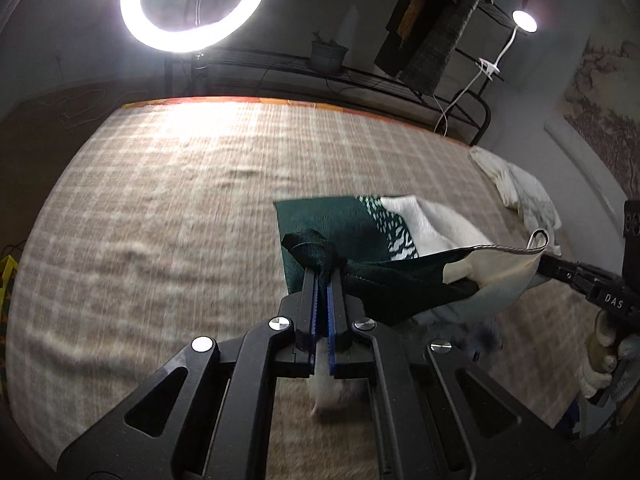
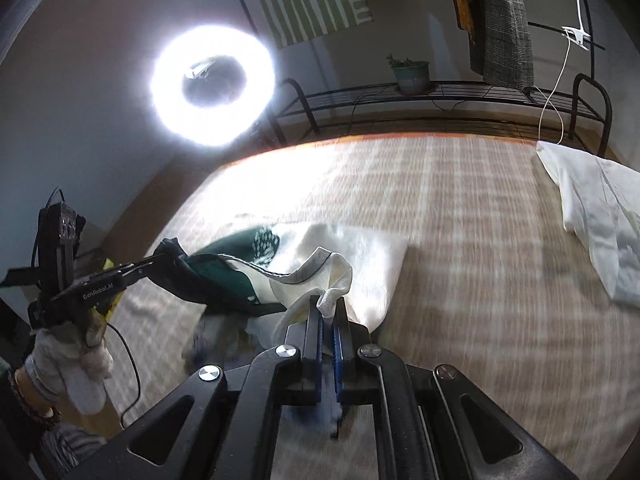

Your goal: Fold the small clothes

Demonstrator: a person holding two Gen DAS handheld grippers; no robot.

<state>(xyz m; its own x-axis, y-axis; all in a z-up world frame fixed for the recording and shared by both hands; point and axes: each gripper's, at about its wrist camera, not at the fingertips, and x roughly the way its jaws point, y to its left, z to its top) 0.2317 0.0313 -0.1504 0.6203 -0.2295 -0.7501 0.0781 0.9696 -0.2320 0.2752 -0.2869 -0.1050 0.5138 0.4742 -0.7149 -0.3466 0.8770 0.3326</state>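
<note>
A small garment (image 1: 404, 276), dark green on one side and cream white on the other, hangs stretched between both grippers above the checked bed cover (image 1: 180, 200). My left gripper (image 1: 323, 270) is shut on its bunched dark green corner. My right gripper (image 2: 328, 304) is shut on the cream corner with a grey trim. In the left wrist view the right gripper (image 1: 546, 262) enters from the right edge, held by a gloved hand (image 1: 604, 364). In the right wrist view the garment (image 2: 248, 276) sags between the grippers, and the left gripper (image 2: 160, 258) pinches the green corner at the left.
A white cloth (image 2: 600, 220) lies crumpled at the bed's right side (image 1: 520, 192). A lit ring light (image 1: 190, 4) stands behind the bed, beside a black metal rack (image 2: 440, 92) with a potted plant (image 2: 412, 74). Clothes (image 1: 432, 28) hang above it.
</note>
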